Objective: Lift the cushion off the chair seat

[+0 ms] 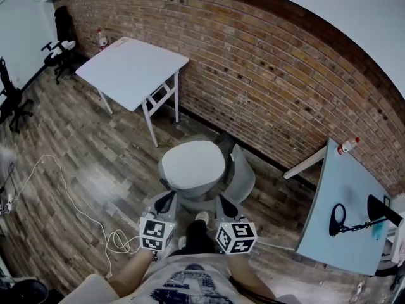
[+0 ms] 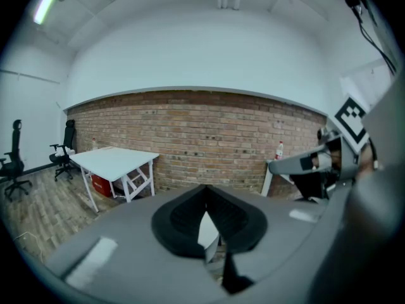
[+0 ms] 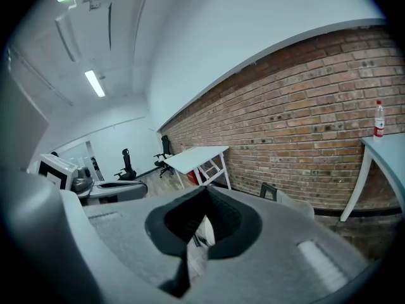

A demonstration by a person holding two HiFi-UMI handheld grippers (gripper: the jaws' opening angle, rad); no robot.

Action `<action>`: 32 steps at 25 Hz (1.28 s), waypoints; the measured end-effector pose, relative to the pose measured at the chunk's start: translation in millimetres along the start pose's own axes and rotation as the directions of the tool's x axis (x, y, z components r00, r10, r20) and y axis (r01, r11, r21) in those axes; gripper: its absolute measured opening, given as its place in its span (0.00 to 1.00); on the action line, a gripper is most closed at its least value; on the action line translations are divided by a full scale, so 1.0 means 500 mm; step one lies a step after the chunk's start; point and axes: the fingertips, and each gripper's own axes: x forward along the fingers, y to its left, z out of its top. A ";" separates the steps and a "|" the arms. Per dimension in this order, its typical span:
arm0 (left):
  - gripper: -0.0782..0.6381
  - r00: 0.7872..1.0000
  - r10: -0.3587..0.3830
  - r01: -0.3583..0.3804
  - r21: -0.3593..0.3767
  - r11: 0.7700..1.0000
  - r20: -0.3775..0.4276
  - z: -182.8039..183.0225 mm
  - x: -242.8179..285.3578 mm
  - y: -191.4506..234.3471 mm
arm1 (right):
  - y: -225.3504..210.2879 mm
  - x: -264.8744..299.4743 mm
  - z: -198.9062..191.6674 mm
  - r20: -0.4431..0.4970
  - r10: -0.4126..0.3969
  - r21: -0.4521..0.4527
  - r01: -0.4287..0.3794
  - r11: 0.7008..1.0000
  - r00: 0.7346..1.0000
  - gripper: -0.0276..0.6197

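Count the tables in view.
2: white table against the brick wall, upper left of the head view; blue-grey table at the right edge. More may sit out of frame.

A red-brick wall [image 1: 266, 62] runs along the far side, with plain white wall [image 2: 202, 49] above it. The floor [image 1: 69, 151] is grey-brown wood plank. A white table [image 1: 130, 68] stands far left against the brick, with black office chairs [image 1: 63, 24] in the corner beyond. A pale blue table [image 1: 345, 195] at the right carries a bottle [image 1: 347, 146] and a black lamp [image 1: 380, 209]. A white cable [image 1: 117, 239] trails over the near left floor. A strip light [image 3: 95, 83] glows overhead.
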 end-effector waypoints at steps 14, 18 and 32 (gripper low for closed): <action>0.10 0.998 -0.006 0.007 0.006 1.000 -0.062 0.038 0.204 0.082 | -0.100 0.202 0.055 -0.068 0.028 0.029 -0.026 0.999 0.997 0.04; 0.10 0.996 0.003 -0.003 -0.001 1.000 -0.088 0.044 0.271 0.102 | -0.144 0.260 0.072 -0.088 0.039 0.033 -0.036 0.999 0.995 0.04; 0.10 0.986 0.017 -0.015 0.017 1.000 -0.167 0.032 0.470 0.158 | -0.291 0.414 0.063 -0.160 0.022 0.091 -0.007 0.996 0.987 0.04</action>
